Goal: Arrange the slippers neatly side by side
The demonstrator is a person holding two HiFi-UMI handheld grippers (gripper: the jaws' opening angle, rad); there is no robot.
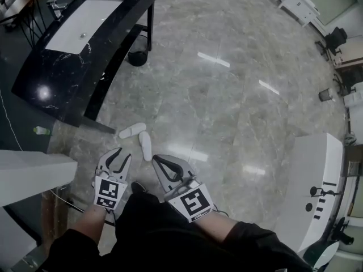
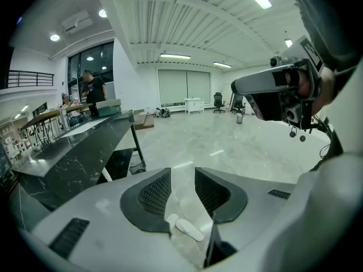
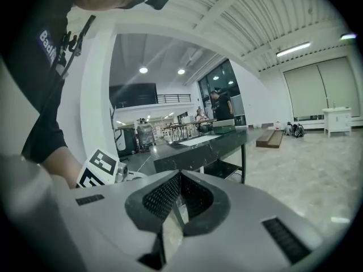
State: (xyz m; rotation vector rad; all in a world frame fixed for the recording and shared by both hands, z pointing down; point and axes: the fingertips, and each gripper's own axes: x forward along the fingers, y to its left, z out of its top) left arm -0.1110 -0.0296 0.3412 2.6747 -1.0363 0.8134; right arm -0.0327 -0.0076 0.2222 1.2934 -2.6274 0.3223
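Two white slippers lie on the grey marble floor at an angle to each other, their near ends almost touching: one slipper (image 1: 132,130) points left, the other slipper (image 1: 146,145) runs toward me. My left gripper (image 1: 120,154) hangs just short of them, open and holding nothing. In the left gripper view both show through the gap of the left gripper (image 2: 182,172): one slipper (image 2: 171,220) and the other slipper (image 2: 190,229). My right gripper (image 1: 159,160) is to the right of the slippers, its jaws shut with nothing between them; the right gripper (image 3: 180,176) view shows its tips meeting.
A black marble counter (image 1: 68,89) with a white inset basin stands to the upper left, with a dark round object (image 1: 138,57) on the floor under its end. A white unit (image 1: 317,174) stands at right and a white ledge (image 1: 34,169) at left. People stand far off behind the counter.
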